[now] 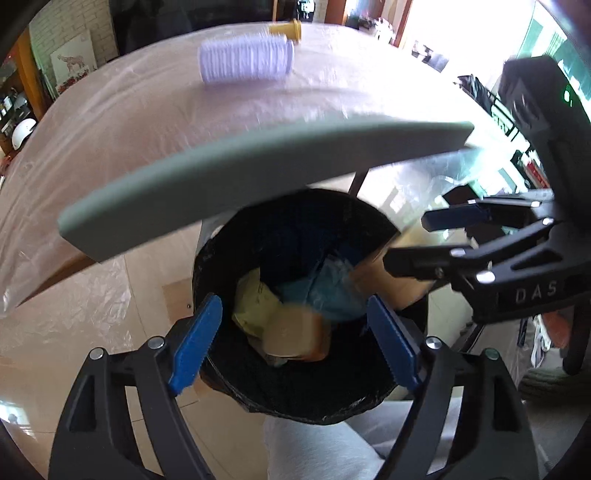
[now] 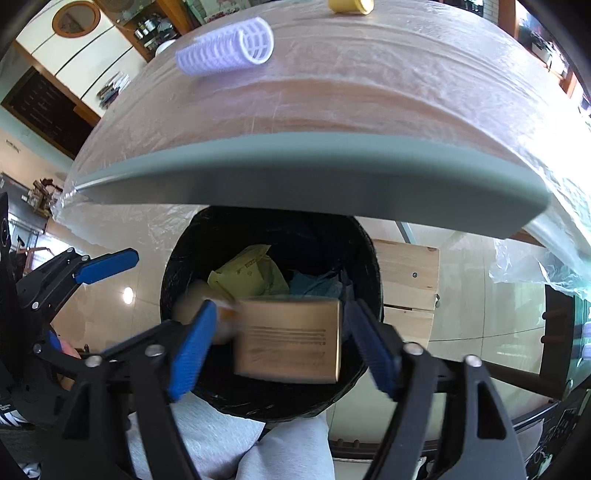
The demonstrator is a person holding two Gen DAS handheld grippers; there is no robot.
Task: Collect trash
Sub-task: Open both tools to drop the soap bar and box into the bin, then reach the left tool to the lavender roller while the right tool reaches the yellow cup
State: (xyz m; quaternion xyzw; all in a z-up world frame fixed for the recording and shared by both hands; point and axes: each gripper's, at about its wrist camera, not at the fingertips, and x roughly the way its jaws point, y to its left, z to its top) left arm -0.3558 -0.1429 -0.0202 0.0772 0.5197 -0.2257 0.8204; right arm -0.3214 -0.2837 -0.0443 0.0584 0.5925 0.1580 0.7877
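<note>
Bin mouth [image 2: 271, 236] open at frame centre, desk edge [image 2: 295, 184] overhanging its upper rim, cardboard box [image 2: 291, 338] filling the gap between right tongs [image 2: 284, 339], person's grey-clad knees [image 2: 258, 443] close below.

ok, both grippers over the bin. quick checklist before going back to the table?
1. Left gripper empty, jaws apart: ok.
2. Right gripper open: ok; cardboard box blurred between its fingers, no pad touching.
3. Box clear of the right gripper: cannot tell.
4. Box over the bin opening: ok.
5. Table still holds the purple roller and yellow cup: not ok.
6. Grippers apart from each other: ok.
</note>
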